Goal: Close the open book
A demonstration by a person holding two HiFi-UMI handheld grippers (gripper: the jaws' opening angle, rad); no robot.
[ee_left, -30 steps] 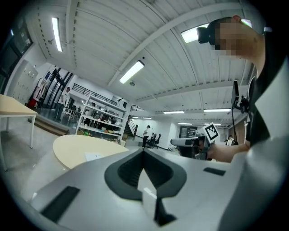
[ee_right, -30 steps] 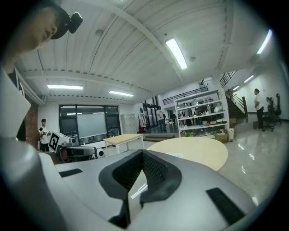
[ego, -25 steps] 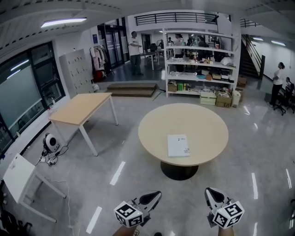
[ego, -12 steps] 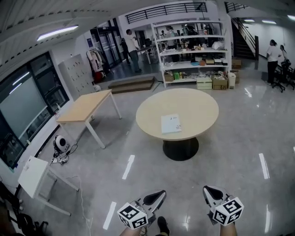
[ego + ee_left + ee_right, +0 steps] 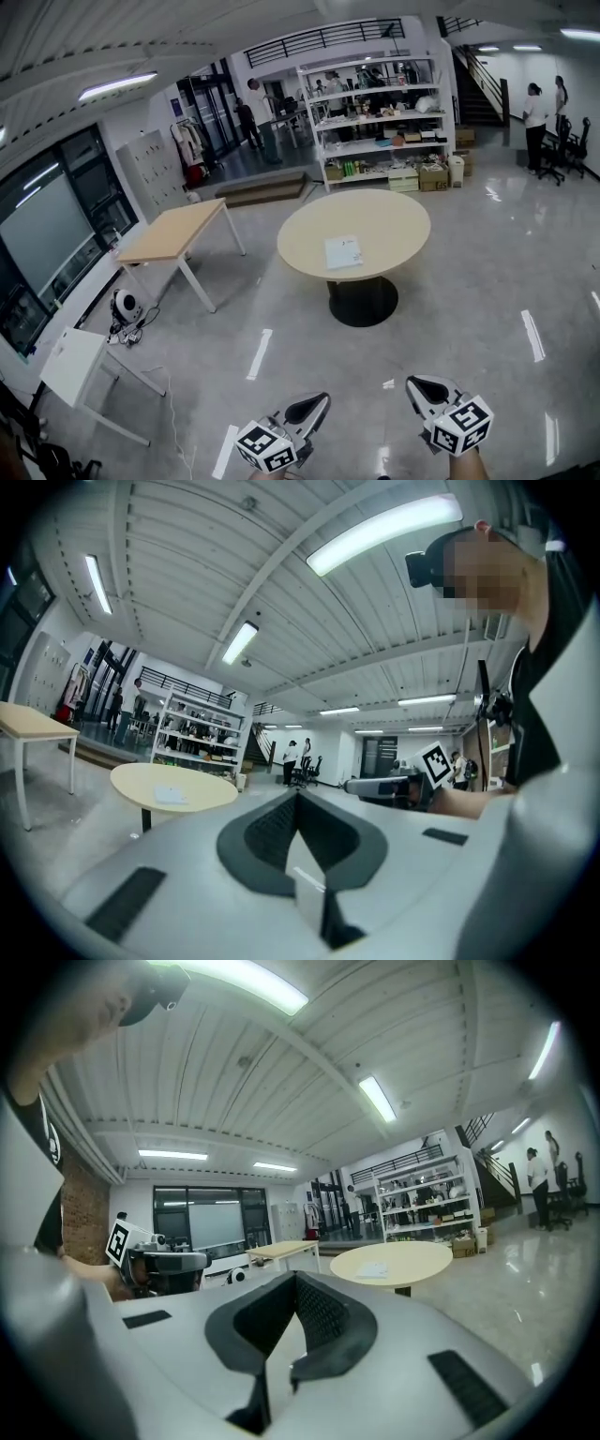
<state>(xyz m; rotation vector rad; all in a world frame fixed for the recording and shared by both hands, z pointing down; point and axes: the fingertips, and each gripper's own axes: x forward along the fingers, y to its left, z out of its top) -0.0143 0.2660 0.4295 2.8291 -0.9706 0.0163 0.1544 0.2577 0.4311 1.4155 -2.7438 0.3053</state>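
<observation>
A white book [image 5: 343,253] lies closed and flat on the round beige table [image 5: 389,225], far ahead of me across the floor. Both grippers hover low in the head view, well short of the table and touching nothing. My left gripper [image 5: 321,399] is shut and holds nothing. Beside it, my right gripper [image 5: 413,383] is likewise shut and empty. The left gripper view shows its jaws [image 5: 296,795] meeting at the tip, with the book [image 5: 172,795] small at the left. In the right gripper view the closed jaws [image 5: 296,1280] point towards the table [image 5: 412,1254] and the book [image 5: 373,1269].
A rectangular wooden table [image 5: 173,232] stands at the left, with a small white table [image 5: 70,366] nearer me and a round device [image 5: 125,305] on the floor between them. White shelving [image 5: 384,103] fills the back. People [image 5: 534,112] stand at the far right.
The round table and the book now look smaller and farther off: I have backed away from them. Both grippers stay shut at the bottom of the view.
</observation>
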